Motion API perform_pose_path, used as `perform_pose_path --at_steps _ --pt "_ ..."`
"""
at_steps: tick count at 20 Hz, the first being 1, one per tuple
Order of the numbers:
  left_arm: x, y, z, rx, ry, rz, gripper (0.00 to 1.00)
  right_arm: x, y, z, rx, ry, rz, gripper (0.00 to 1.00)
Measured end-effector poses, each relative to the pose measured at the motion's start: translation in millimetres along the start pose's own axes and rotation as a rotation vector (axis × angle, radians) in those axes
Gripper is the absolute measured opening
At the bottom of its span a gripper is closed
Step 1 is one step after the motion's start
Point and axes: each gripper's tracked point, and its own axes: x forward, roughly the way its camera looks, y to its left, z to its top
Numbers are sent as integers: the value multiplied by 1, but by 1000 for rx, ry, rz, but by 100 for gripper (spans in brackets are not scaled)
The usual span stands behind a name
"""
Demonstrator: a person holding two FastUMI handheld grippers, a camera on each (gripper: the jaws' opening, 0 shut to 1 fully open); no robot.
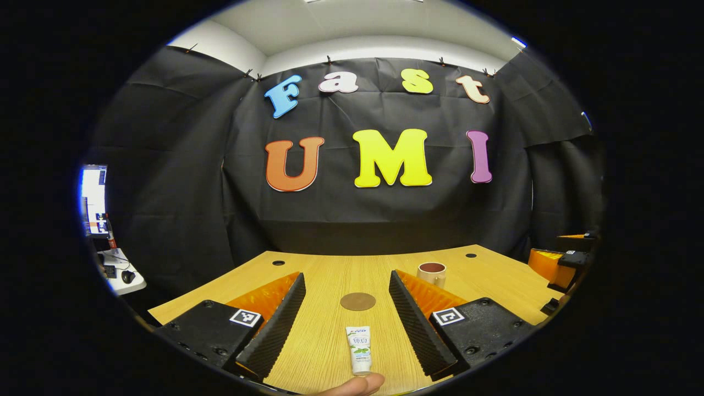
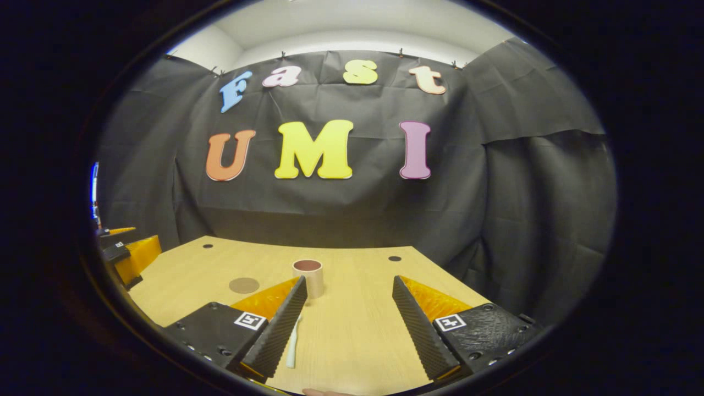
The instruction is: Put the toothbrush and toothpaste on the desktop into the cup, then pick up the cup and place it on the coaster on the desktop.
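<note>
Black cloth backs a bare wooden bench (image 1: pixel 330 275); we note both hand-held grippers with fingers spread wide and nothing between them, the left hand-held gripper (image 1: pixel 346 324) straddling the toothpaste (image 1: pixel 359 349), which lies flat just ahead between its fingers, the coaster (image 1: pixel 357 301) beyond it and the cup (image 1: pixel 432 273) farther off, ahead to its right. For the right hand-held gripper (image 2: pixel 346 324), the toothbrush (image 2: pixel 292 344) lies against its left finger, so we judge it should shift left to centre before closing, the cup (image 2: pixel 308 276) standing ahead. Open bench surrounds both; we would watch the near edge, where a fingertip (image 1: pixel 355 385) rests by the tube.
</note>
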Motion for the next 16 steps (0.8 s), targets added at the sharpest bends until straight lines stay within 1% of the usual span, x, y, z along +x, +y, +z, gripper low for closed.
perform_pose_path --at_steps 3,4,6,7,8,9,10,11,14,16 --pt "1 1 0 -15 -5 2 97 8 10 -12 -10 19 17 96" --pt "1 0 -2 -20 -4 -2 97 12 15 -19 -13 30 22 99" --pt "2 2 -2 -31 -16 -7 97 22 23 -36 -16 64 38 99" --pt "3 2 -6 -35 -13 -12 97 28 29 -47 -11 88 52 95" --pt "4 2 -9 -39 -7 -17 97 34 34 -59 -4 117 64 99" --pt "3 3 -13 -39 -1 -17 97 42 41 -71 0 146 74 95" --pt "4 5 -17 -38 2 -16 97 50 46 -84 0 174 82 99" --pt "5 6 -19 -35 5 -13 97 57 51 -95 -2 204 87 95" --pt "6 11 -30 -18 8 -7 97 81 68 -134 -1 297 109 94" --pt "6 13 -34 -13 5 -9 97 92 73 -152 24 339 109 92"
